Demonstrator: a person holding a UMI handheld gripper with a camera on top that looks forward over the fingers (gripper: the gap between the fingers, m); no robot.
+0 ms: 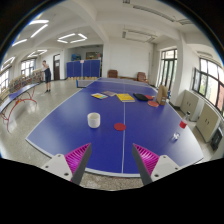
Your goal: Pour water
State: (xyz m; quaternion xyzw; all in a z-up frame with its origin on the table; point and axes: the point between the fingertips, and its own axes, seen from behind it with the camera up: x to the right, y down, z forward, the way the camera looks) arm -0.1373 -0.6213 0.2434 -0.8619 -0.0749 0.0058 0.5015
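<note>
My gripper (108, 158) hangs wide apart and empty over the near edge of the blue table-tennis table (60, 125). Left to right: a white cylindrical cup (94, 120) left of the centre line, a small red flat disc (120, 127) on that line, and a small red-capped bottle (182, 125) near the right edge. Risk: a rushed approach could clip the cup and tip it.

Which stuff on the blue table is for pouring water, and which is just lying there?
For pouring, probably:
small white cup
small bottle with red cap, near the table's edge

Just lying about:
flat red round disc
yellow flat sheet
items at the far end

The gripper is open, holding nothing.
</note>
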